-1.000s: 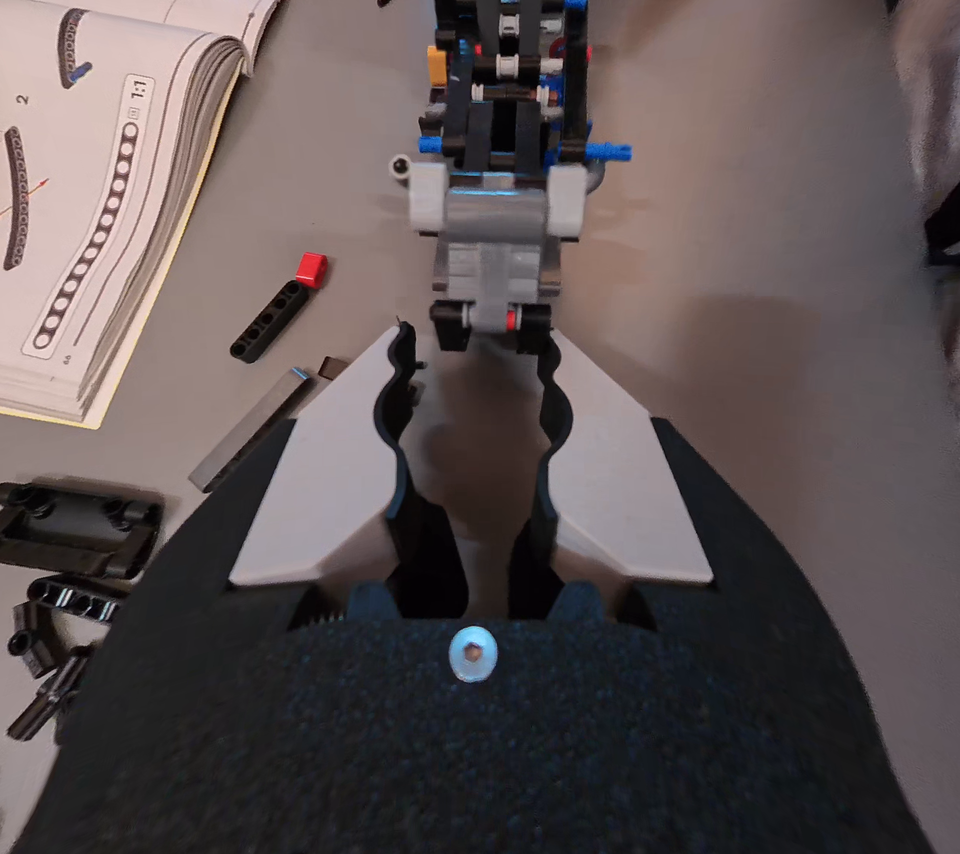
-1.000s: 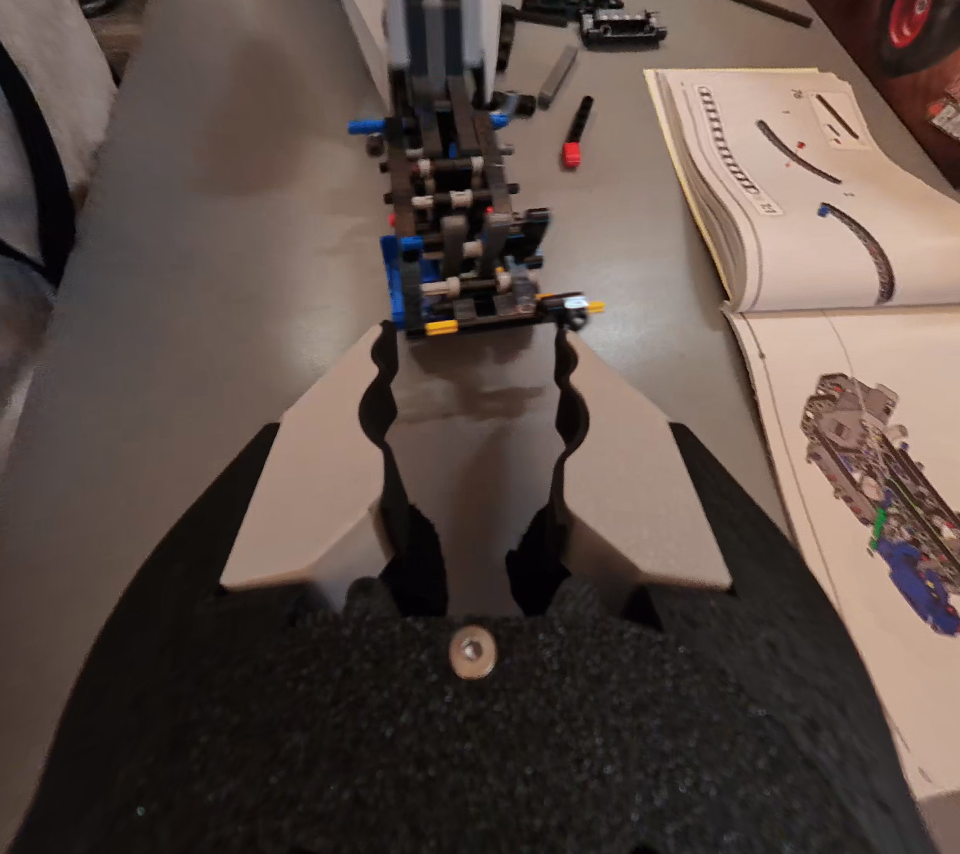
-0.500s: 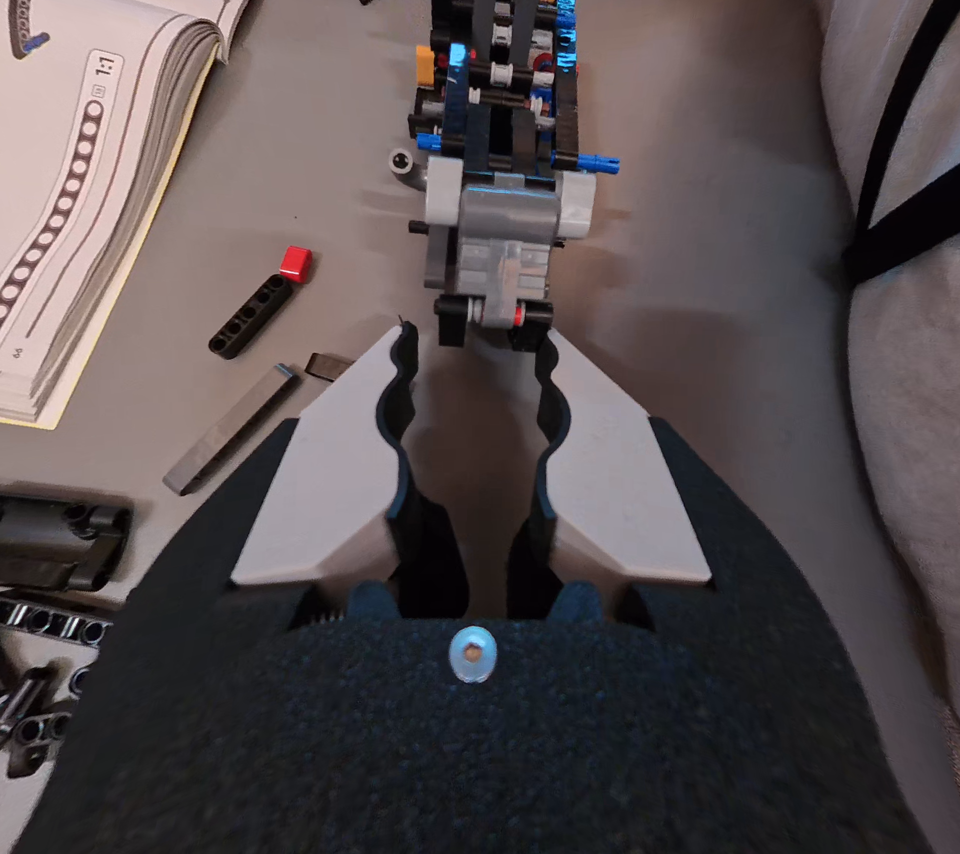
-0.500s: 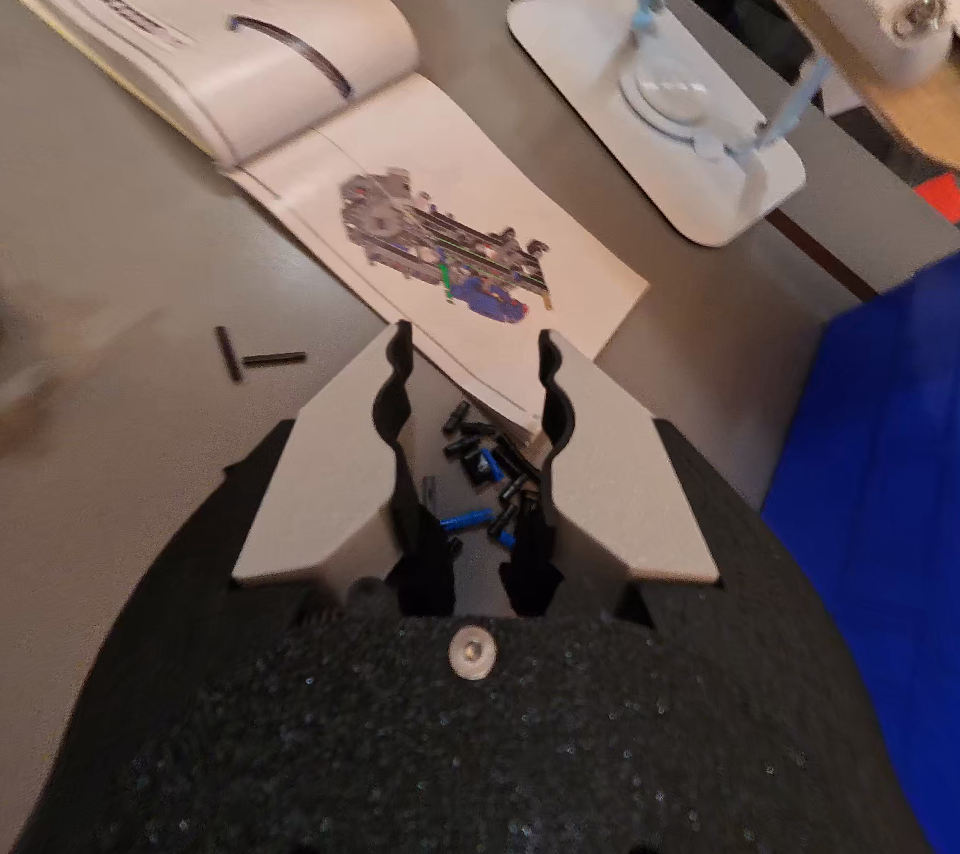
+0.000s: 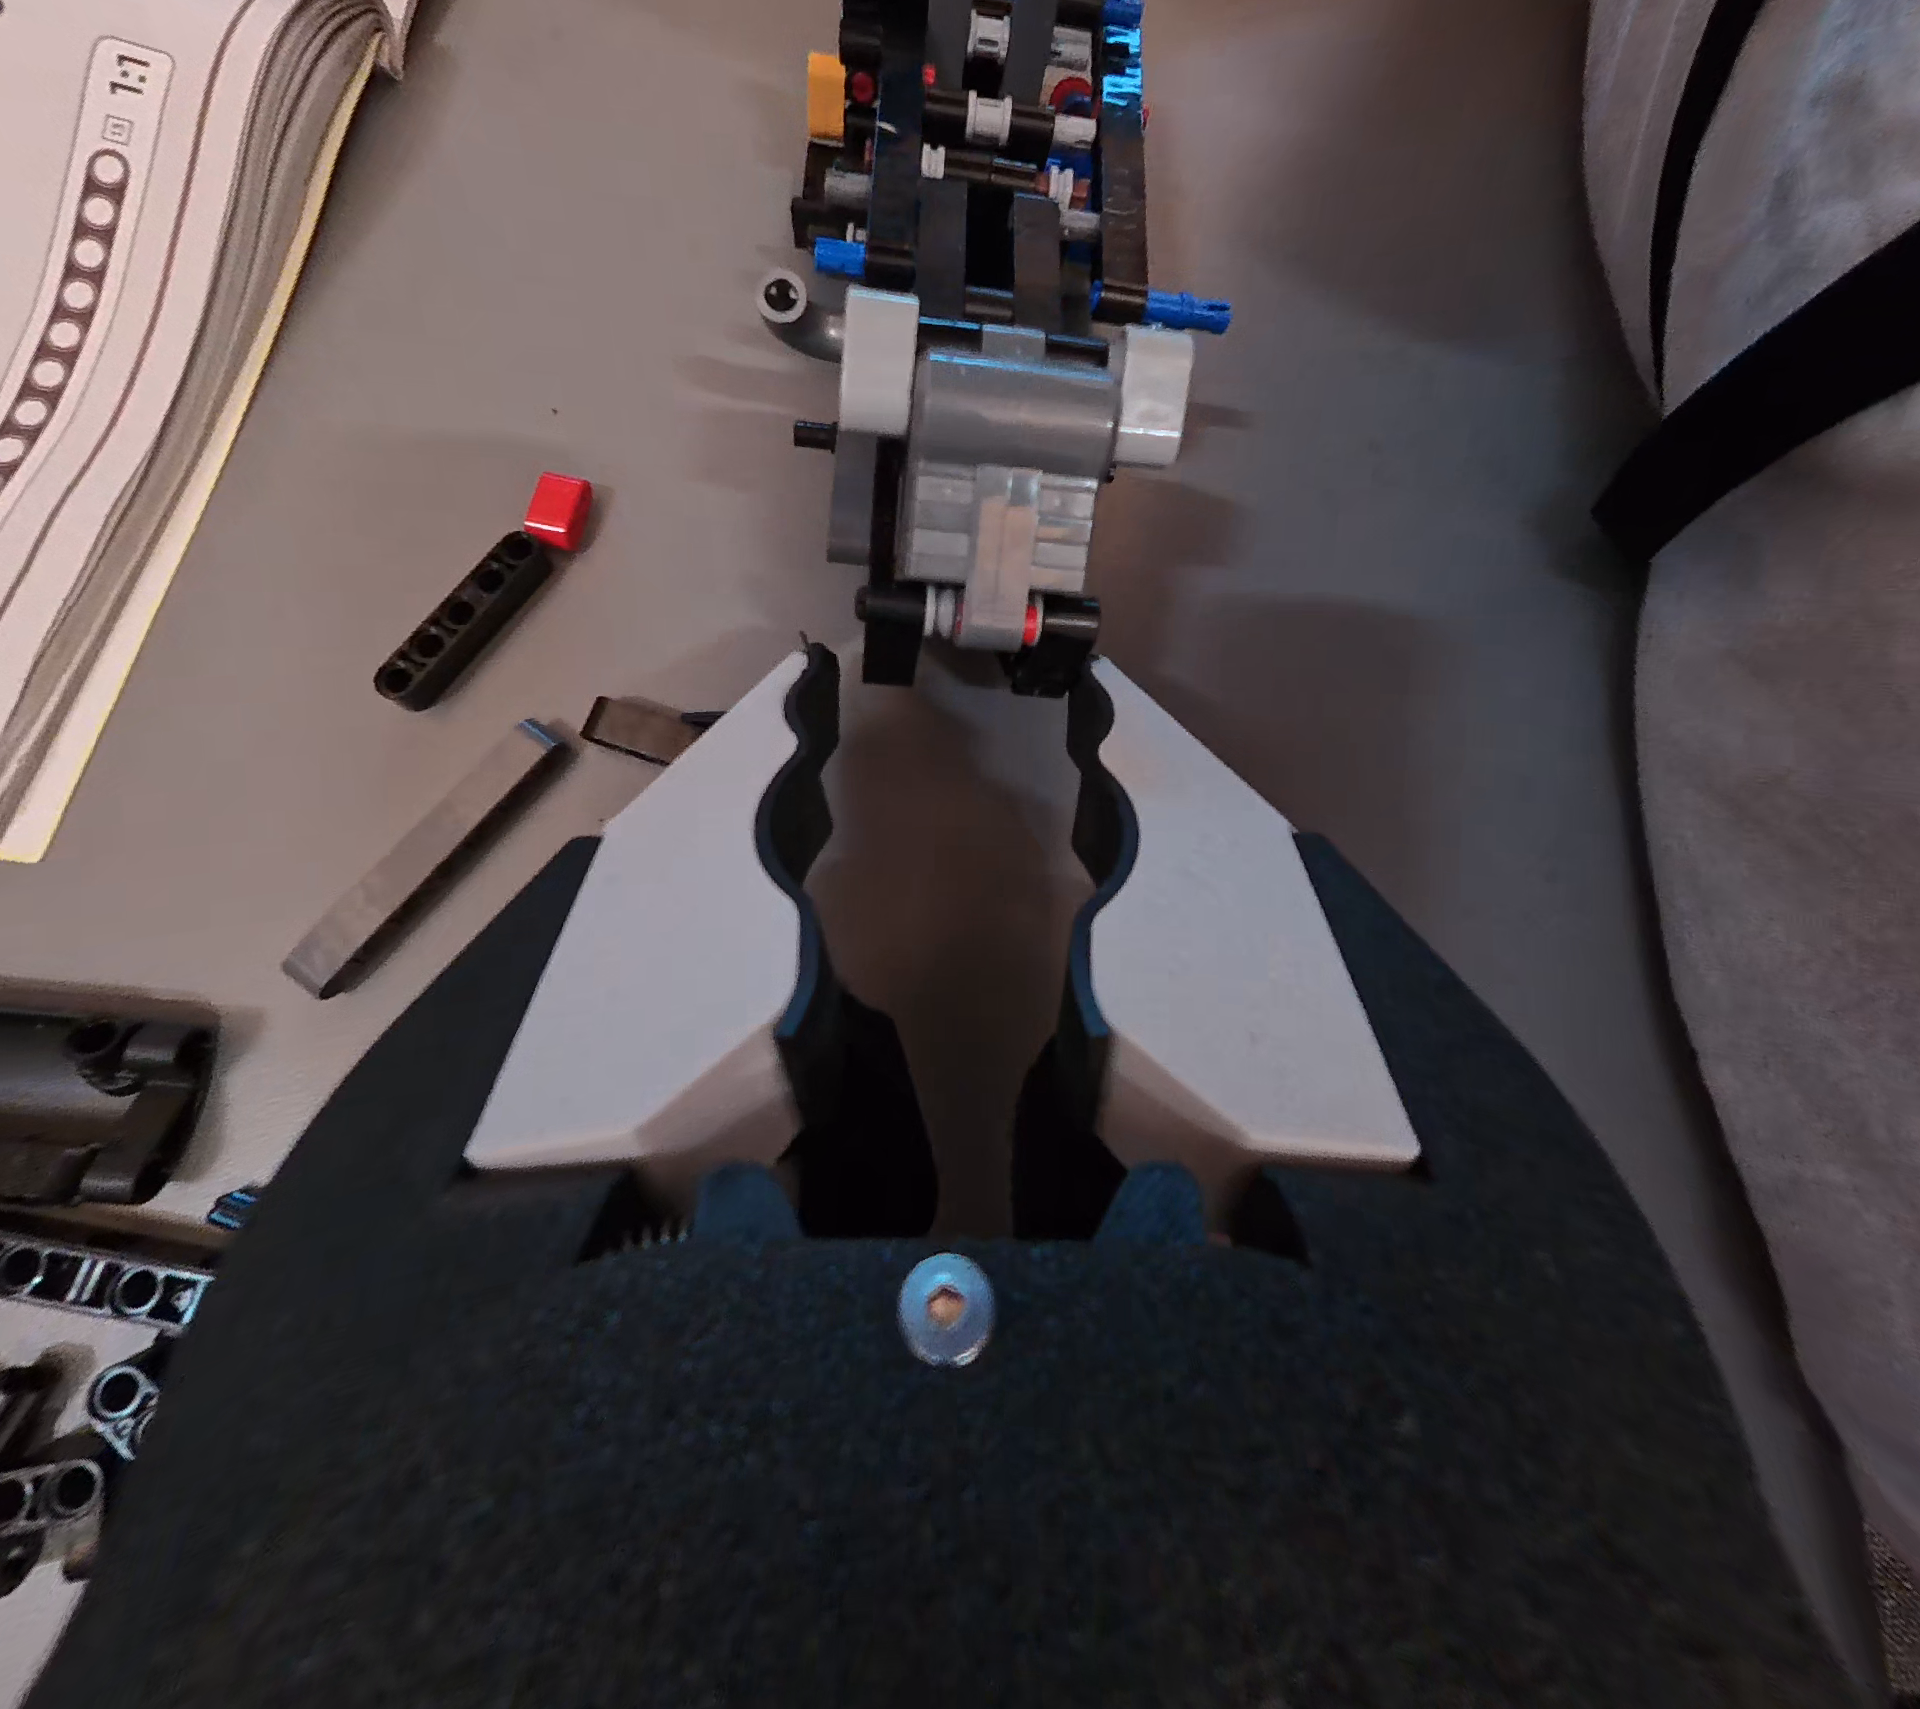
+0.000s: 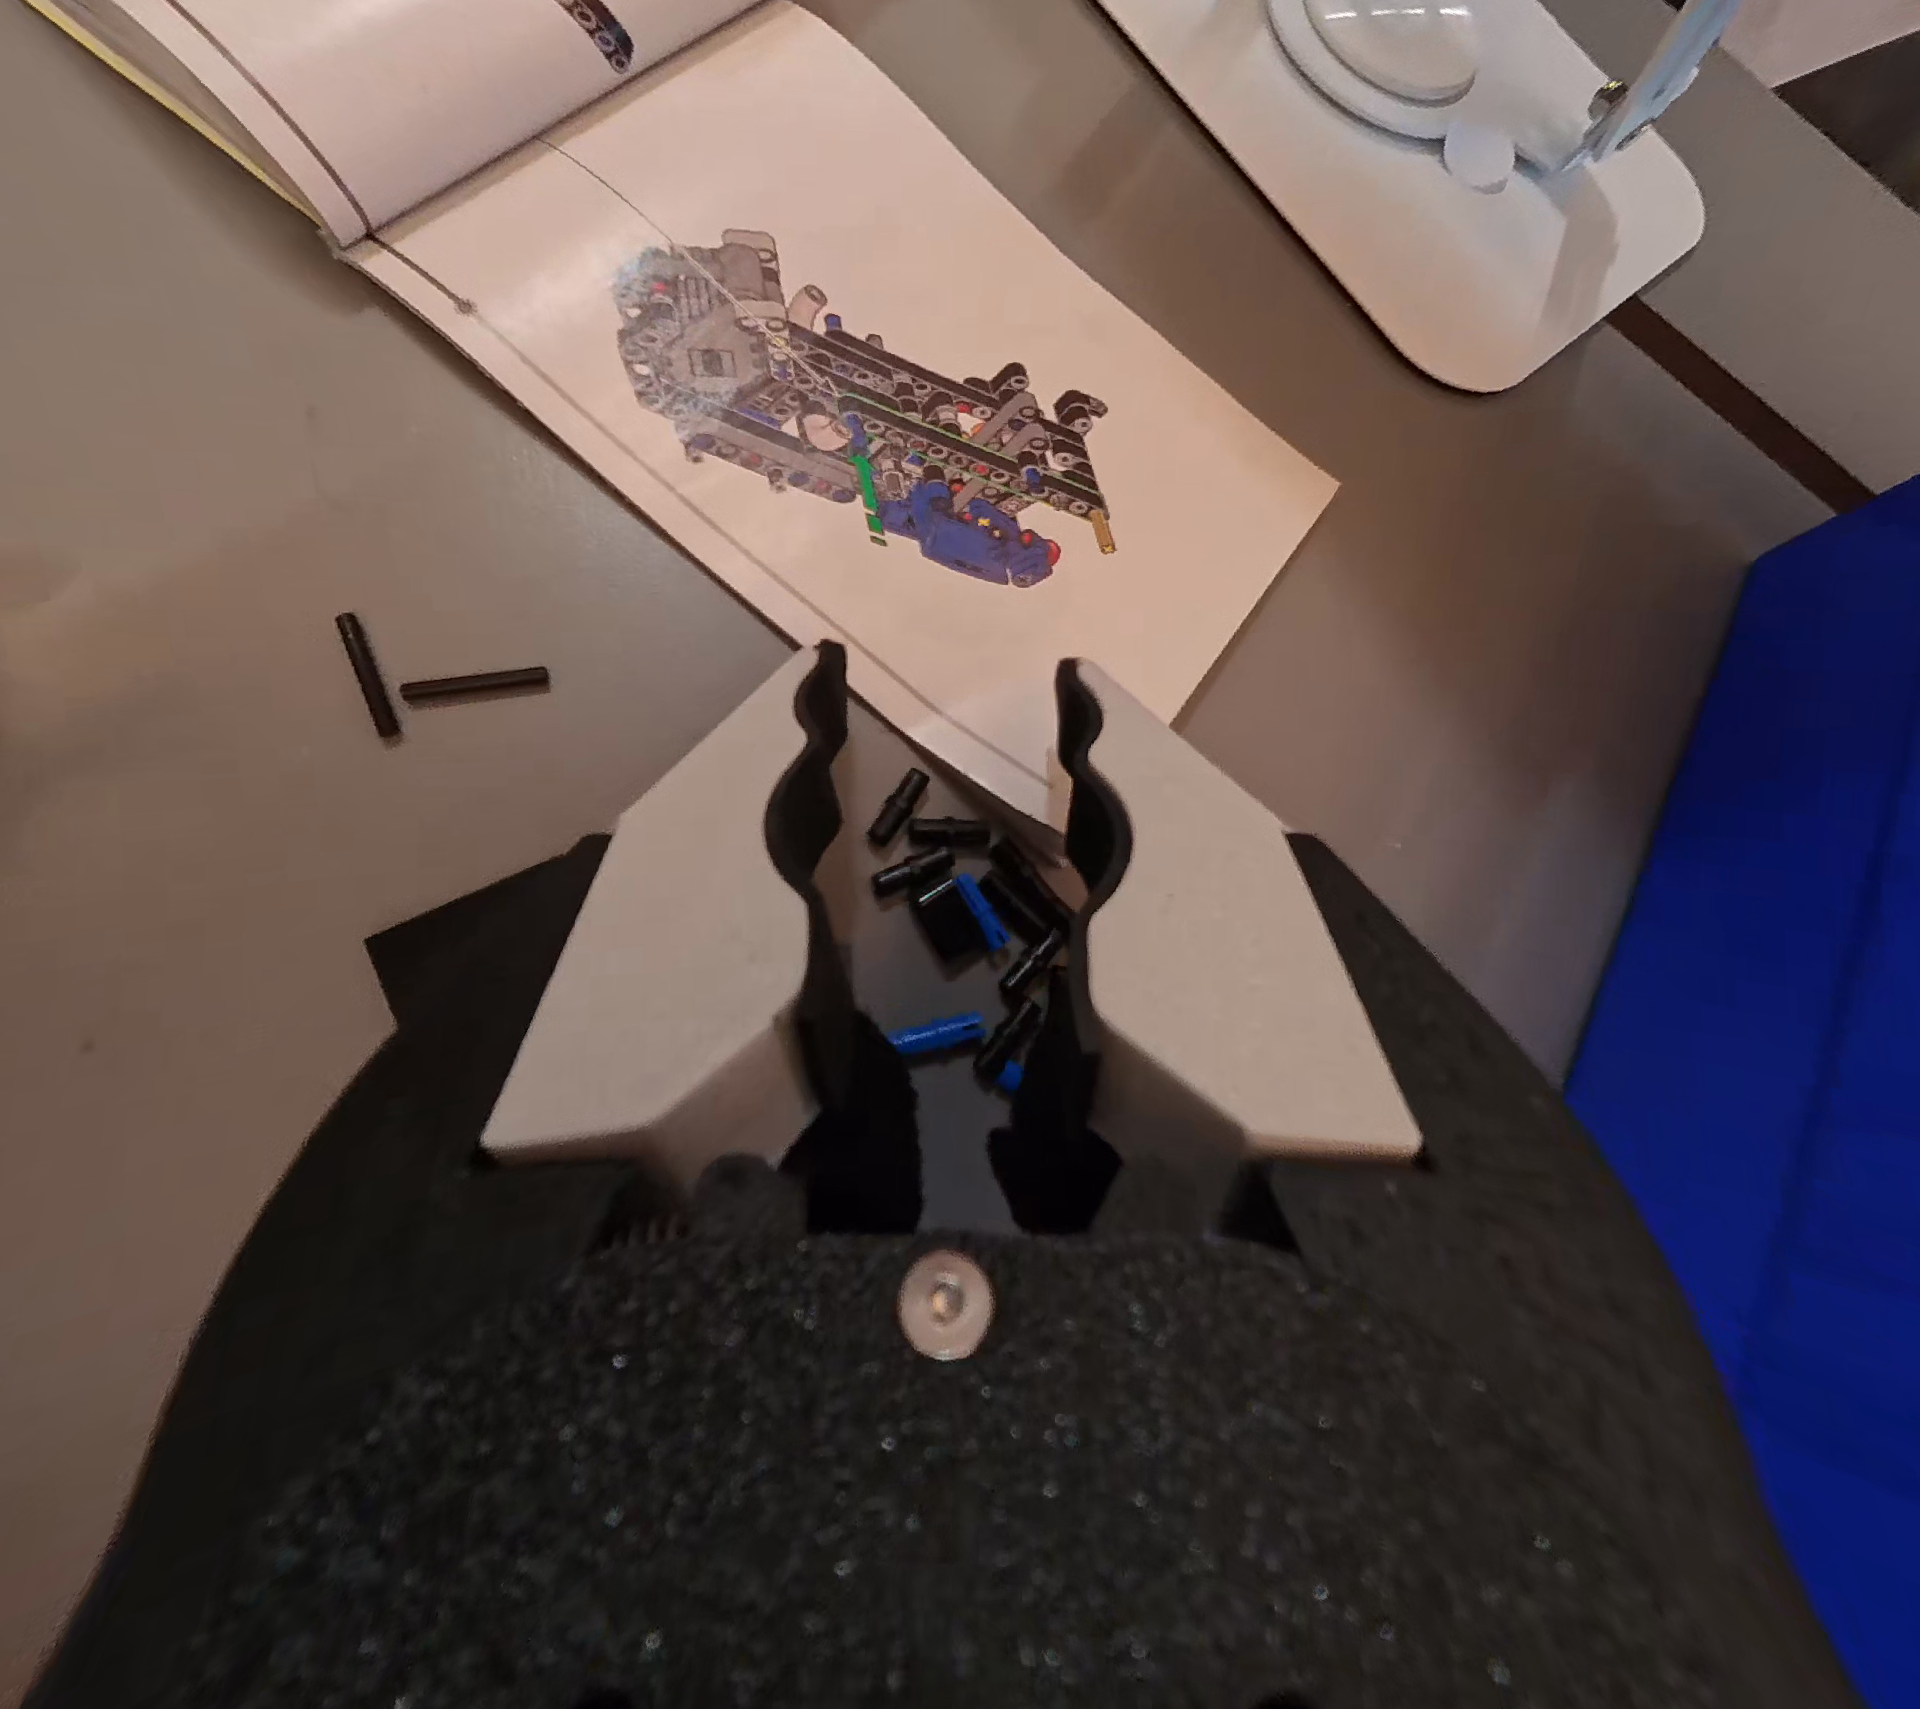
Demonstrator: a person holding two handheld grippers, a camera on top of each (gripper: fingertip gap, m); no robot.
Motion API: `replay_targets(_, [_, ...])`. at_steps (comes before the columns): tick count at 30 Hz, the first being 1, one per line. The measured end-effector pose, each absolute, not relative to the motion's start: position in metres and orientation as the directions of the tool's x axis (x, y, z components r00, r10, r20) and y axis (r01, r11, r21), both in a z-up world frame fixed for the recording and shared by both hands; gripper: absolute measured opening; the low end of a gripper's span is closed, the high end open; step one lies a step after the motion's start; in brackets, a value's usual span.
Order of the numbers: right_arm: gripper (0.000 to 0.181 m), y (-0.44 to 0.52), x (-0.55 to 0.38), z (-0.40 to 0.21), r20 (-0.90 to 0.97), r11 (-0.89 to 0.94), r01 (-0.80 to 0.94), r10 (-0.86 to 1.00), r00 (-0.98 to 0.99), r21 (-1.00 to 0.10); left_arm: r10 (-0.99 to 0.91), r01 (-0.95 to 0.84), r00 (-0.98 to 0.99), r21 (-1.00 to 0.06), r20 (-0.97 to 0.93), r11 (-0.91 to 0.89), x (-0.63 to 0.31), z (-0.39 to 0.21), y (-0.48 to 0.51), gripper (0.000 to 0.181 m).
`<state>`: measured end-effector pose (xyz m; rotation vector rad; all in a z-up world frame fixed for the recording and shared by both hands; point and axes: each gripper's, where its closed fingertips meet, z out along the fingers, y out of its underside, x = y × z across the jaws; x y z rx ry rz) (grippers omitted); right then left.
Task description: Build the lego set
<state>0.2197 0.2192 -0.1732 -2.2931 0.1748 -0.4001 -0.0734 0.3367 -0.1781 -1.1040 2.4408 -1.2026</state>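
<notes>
The lego build (image 5: 987, 288) lies flat on the gray desk (image 5: 1382, 225), long and thin, made of black, gray and blue pieces. Its gray end points at my left jaws (image 5: 951, 672). My left jaws are spread apart and hold nothing. The black tip of the build sits just in front of them, and I cannot tell if it touches.

To the left of the build lie a black beam with holes (image 5: 462, 620) and a small red piece (image 5: 558, 502) right at its end. A long gray bar (image 5: 426, 859) lies nearer to me. More black pieces (image 5: 99, 1098) sit at the left edge. The open instruction book (image 5: 156, 225) is farther left. A person's gray clothes (image 5: 1787, 516) show on the right side.

My right jaws (image 6: 945, 667) are spread apart too and hold nothing. They hang over a little heap of black and blue pins (image 6: 966, 911) on the desk, beside the corner of the book. The book's page (image 6: 883, 412) shows a drawing of the build. Two thin black rods (image 6: 436, 683) lie to the left, making a T shape. A white lamp base (image 6: 1351, 80) stands past the book. Something bright blue (image 6: 1766, 932) is on the right.
</notes>
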Motion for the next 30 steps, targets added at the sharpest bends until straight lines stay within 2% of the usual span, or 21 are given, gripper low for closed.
replay_targets(30, [0.033,0.2184,0.2214,-0.1751,0.263,-0.691,0.024,-0.242,0.934,-0.722,-0.686,-0.55,-0.707,-0.743,0.172,0.381,-0.076,-0.1792,0.3349,0.033])
